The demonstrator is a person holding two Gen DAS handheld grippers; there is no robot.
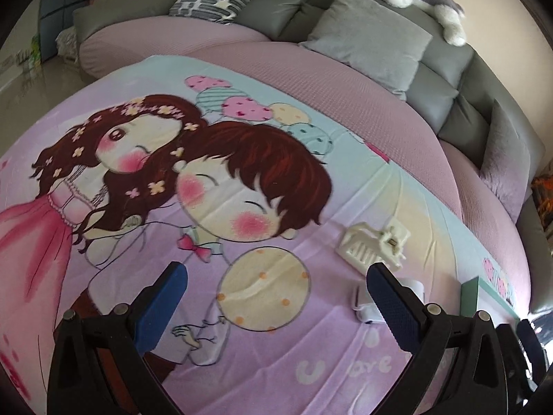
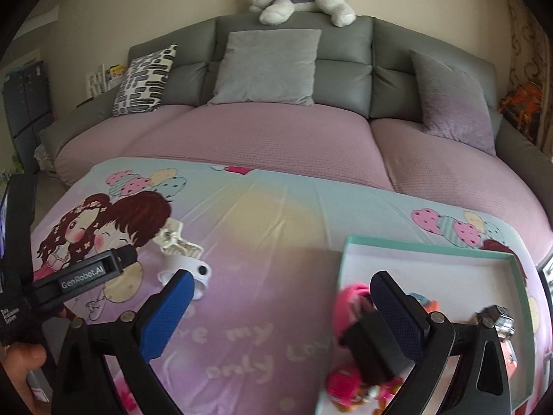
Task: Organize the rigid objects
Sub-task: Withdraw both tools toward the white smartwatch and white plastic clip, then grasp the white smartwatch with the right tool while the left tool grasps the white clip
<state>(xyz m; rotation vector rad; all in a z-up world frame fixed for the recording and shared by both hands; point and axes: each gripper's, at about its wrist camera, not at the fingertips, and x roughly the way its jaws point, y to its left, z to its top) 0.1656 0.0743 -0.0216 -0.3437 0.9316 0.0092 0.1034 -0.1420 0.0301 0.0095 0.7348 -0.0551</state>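
A cream plastic hair clip (image 1: 375, 243) lies on the cartoon-print bedsheet, just beyond my left gripper's right finger; it also shows in the right wrist view (image 2: 176, 240). A small white device (image 1: 363, 302) lies beside that finger, and shows in the right wrist view (image 2: 198, 275). My left gripper (image 1: 276, 294) is open and empty. My right gripper (image 2: 280, 301) is open and empty, its right finger over a teal-rimmed box (image 2: 432, 252) holding pink toys (image 2: 352, 297) and other small items. The box corner shows in the left wrist view (image 1: 484, 288).
The left gripper's body (image 2: 83, 276) shows at the left of the right wrist view. Grey cushions (image 2: 266, 65) and a patterned pillow (image 2: 145, 79) lean on the grey sofa back. A plush dog (image 2: 300, 0) lies on top.
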